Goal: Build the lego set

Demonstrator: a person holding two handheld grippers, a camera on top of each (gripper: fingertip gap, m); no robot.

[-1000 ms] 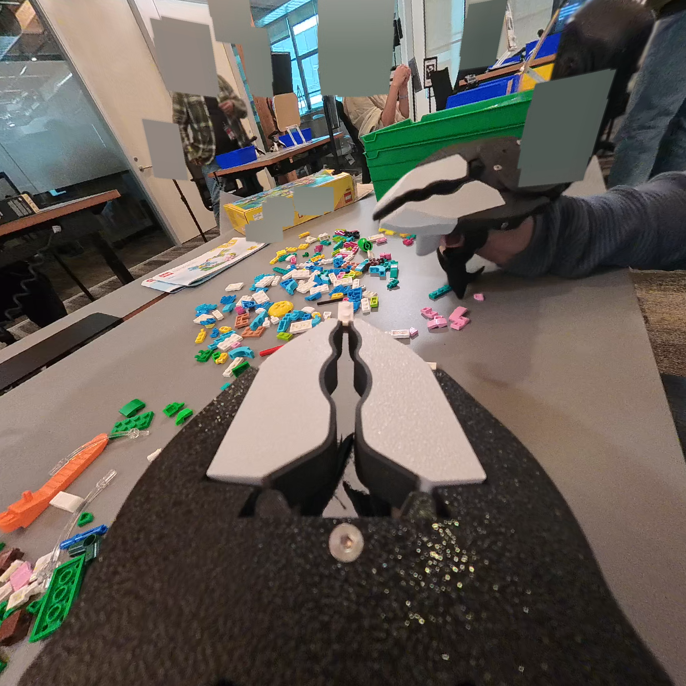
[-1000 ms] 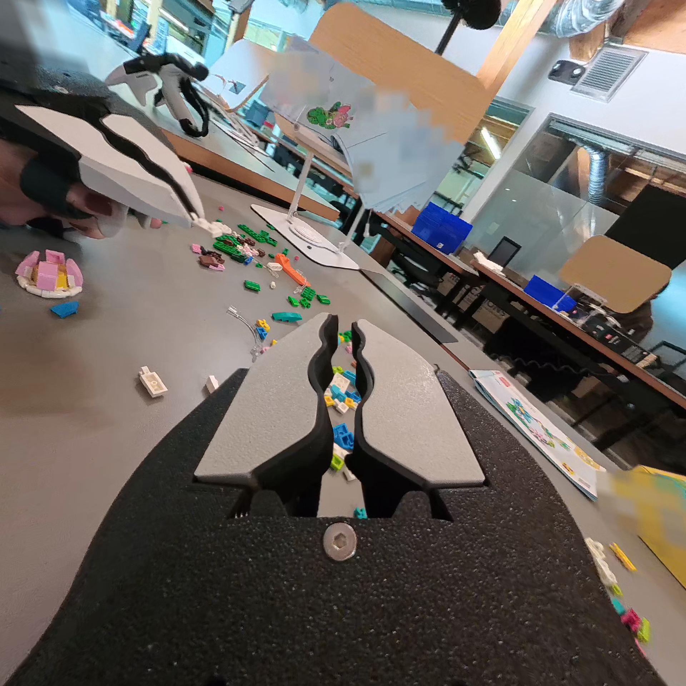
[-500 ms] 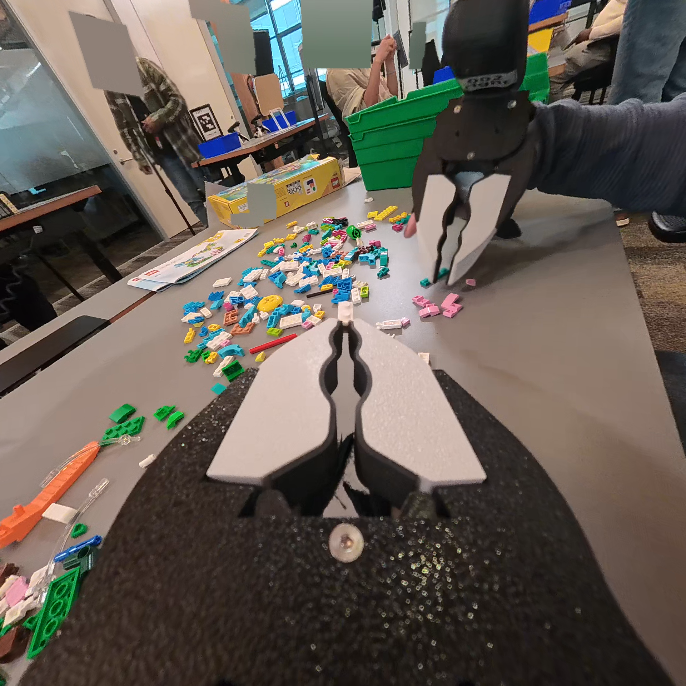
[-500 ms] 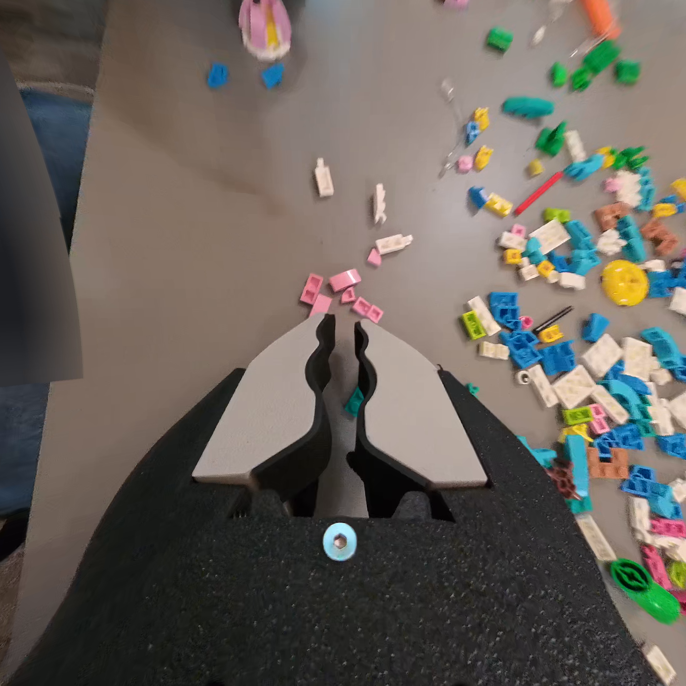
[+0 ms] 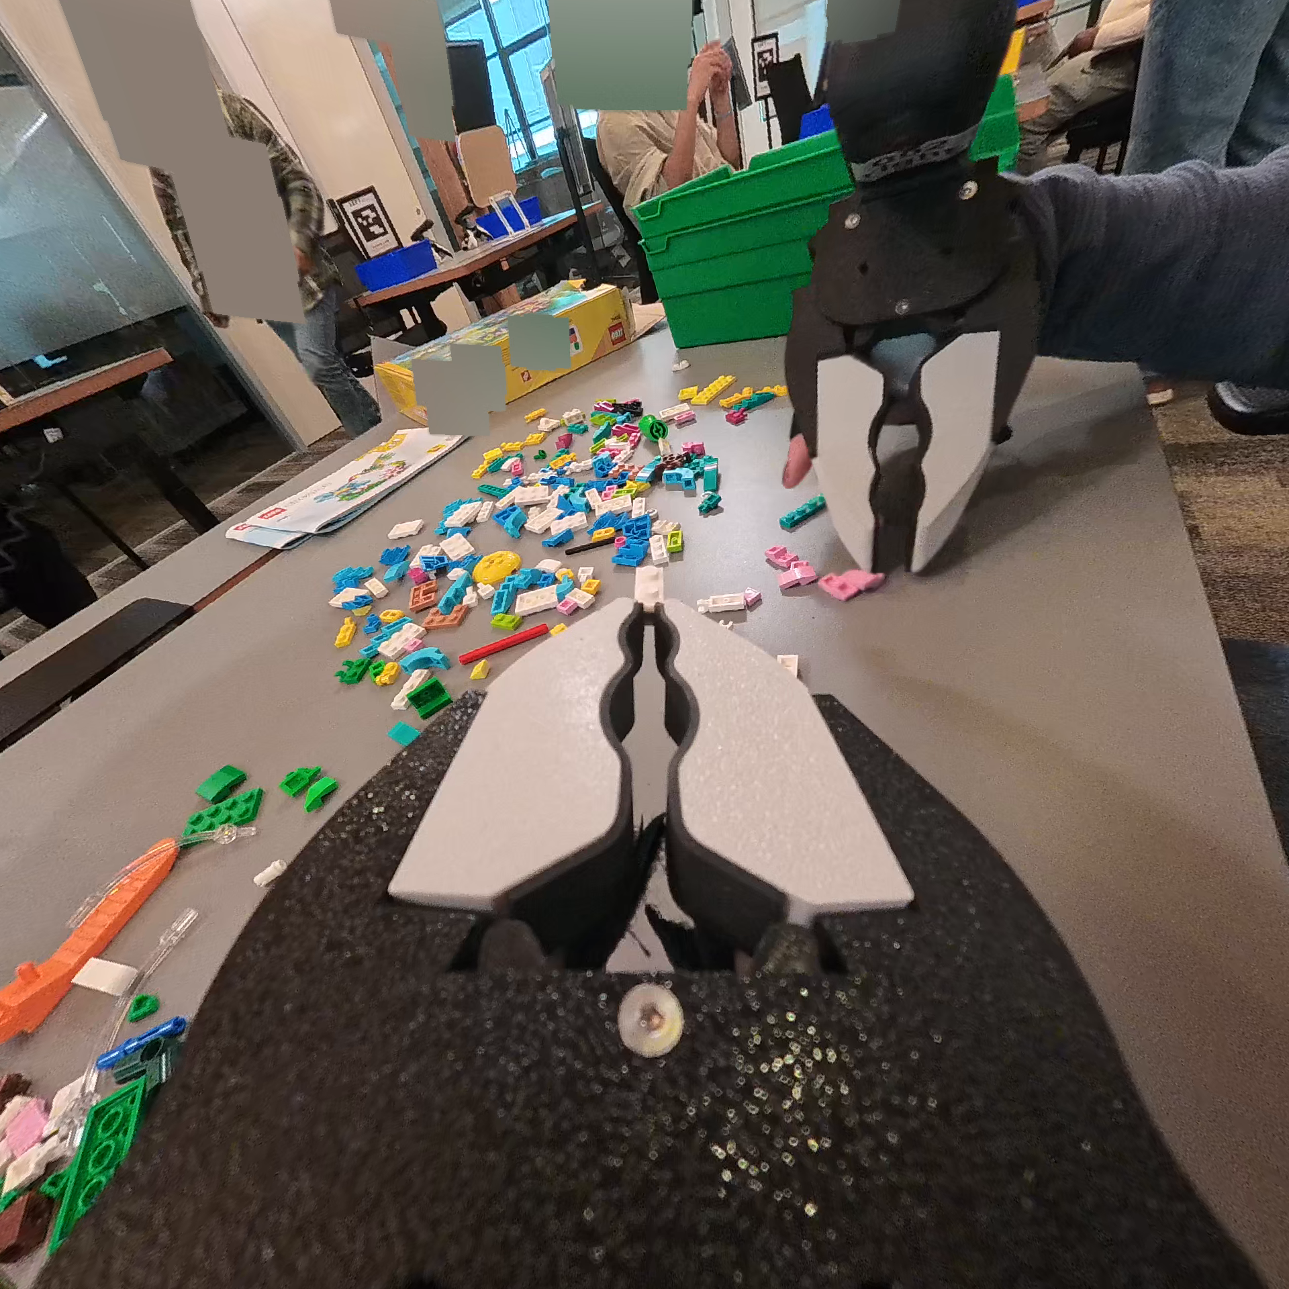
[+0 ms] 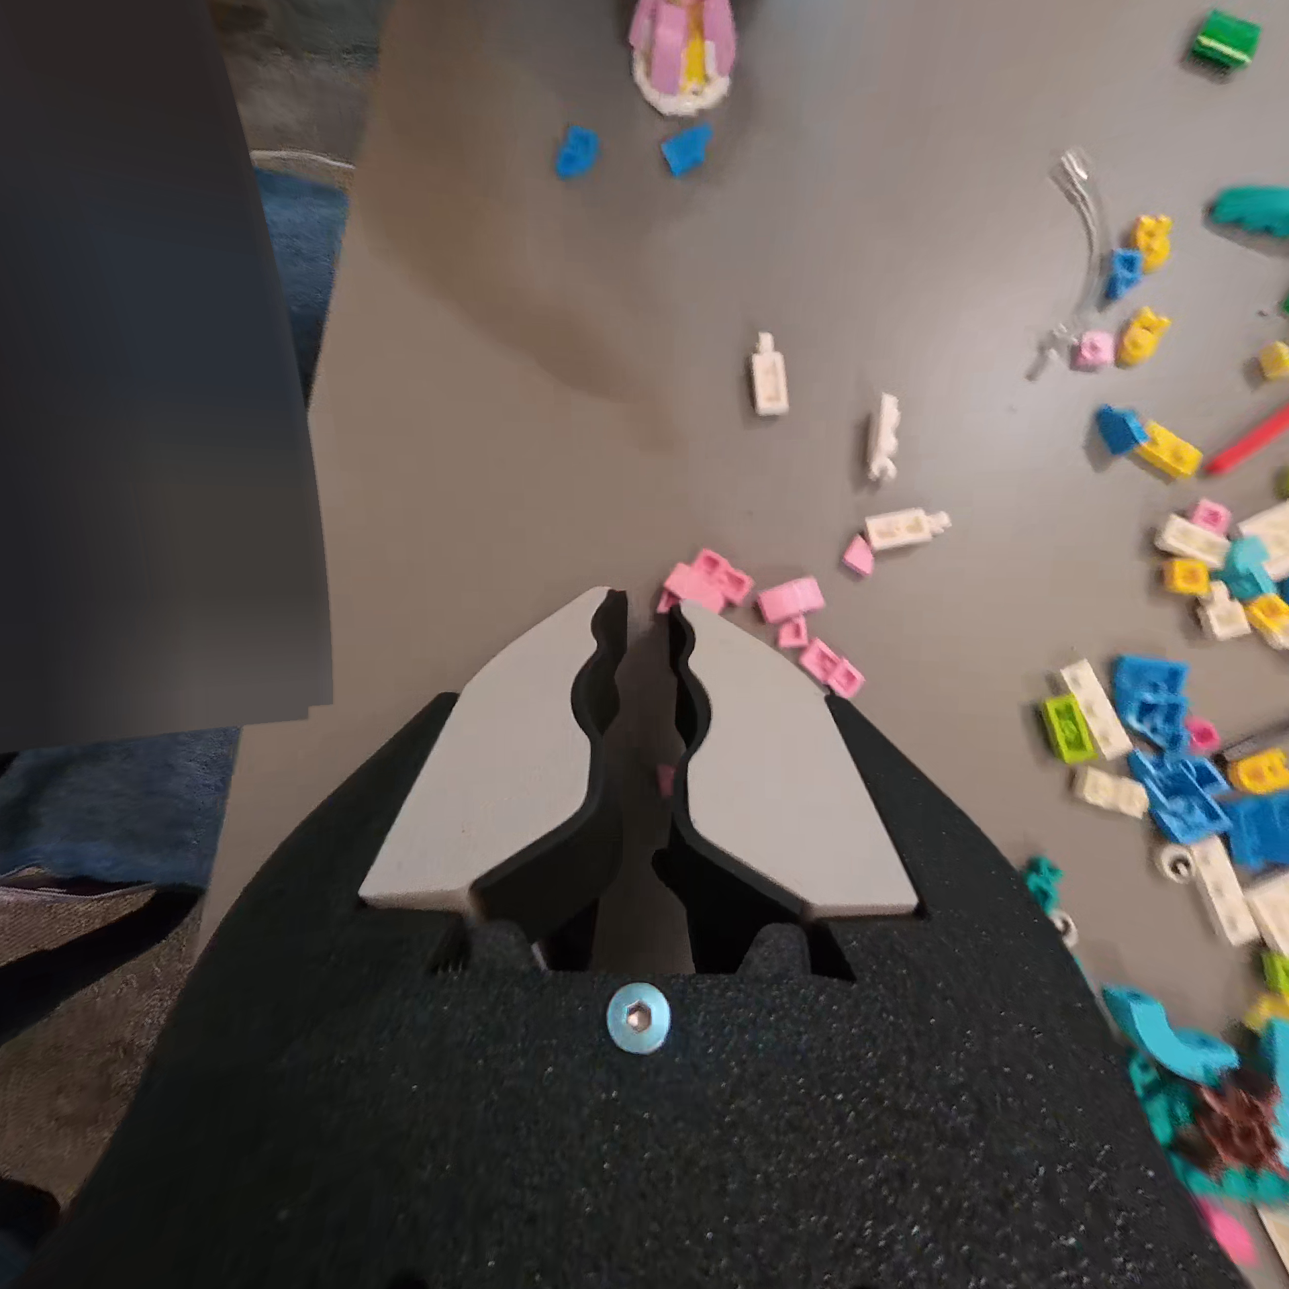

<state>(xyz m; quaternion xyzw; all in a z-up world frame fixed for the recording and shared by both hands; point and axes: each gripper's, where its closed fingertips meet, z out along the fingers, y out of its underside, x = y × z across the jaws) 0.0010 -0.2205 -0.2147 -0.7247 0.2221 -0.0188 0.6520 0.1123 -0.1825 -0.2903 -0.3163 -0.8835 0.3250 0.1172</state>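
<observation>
My left gripper (image 5: 650, 608) is shut on a small white lego piece (image 5: 649, 584) and holds it just above the grey table (image 5: 976, 732). My right gripper (image 6: 645, 605) points straight down at the table, its jaws a little apart and empty. Its tips are beside a cluster of pink pieces (image 6: 704, 582). In the left wrist view the right gripper (image 5: 891, 566) stands upright at the far right, touching or nearly touching a pink piece (image 5: 851, 582). A pink and white flower build (image 6: 687, 56) lies at the table's far end.
A wide scatter of loose coloured pieces (image 5: 558, 516) covers the table's middle. An instruction booklet (image 5: 349, 481), a yellow box (image 5: 600, 328) and stacked green bins (image 5: 732, 265) lie beyond. An orange piece (image 5: 91, 928) and green plates (image 5: 98, 1151) lie near left. People stand behind. My hands' fingertips stand some 15 cm from each other.
My right gripper has turned from level to pointing down and has dropped to the pink pieces. My left gripper has stayed shut on the white piece and hardly moved.
</observation>
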